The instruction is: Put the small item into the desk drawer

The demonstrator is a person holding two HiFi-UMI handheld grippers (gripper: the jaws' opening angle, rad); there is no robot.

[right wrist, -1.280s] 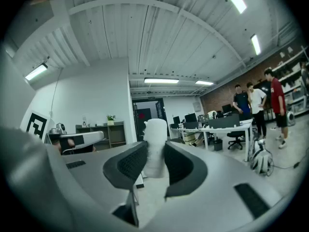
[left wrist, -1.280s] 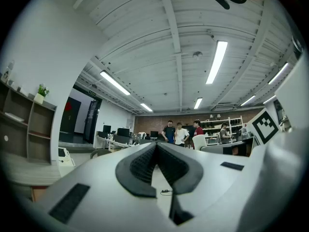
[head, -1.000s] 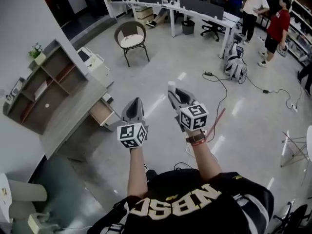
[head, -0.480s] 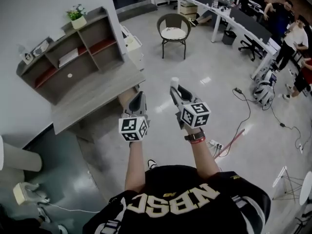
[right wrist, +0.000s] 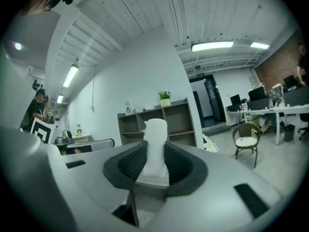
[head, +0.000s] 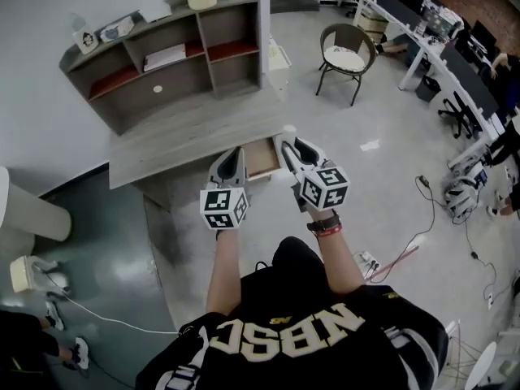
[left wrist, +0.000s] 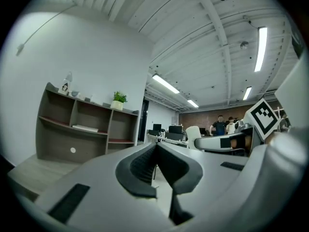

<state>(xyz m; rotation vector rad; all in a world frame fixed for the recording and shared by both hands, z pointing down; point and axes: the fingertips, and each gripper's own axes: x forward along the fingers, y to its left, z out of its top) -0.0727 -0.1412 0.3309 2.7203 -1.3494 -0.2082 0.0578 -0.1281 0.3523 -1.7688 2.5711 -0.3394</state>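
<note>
Drawer (head: pixel 262 158) under counter (head: pixel 187 140) stood pulled open, inside hard to see. Right claw (head: pixel 288 143) clamped small white item (right wrist: pixel 156 144); left claw (left wrist: pixel 155 164) closed, holding nothing.

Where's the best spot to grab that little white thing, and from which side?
Probably by its lower half, pinched from both sides, as the right gripper does. The white item stands upright between the jaws, slim enough to fit, with its knobby top poking out above.
</note>
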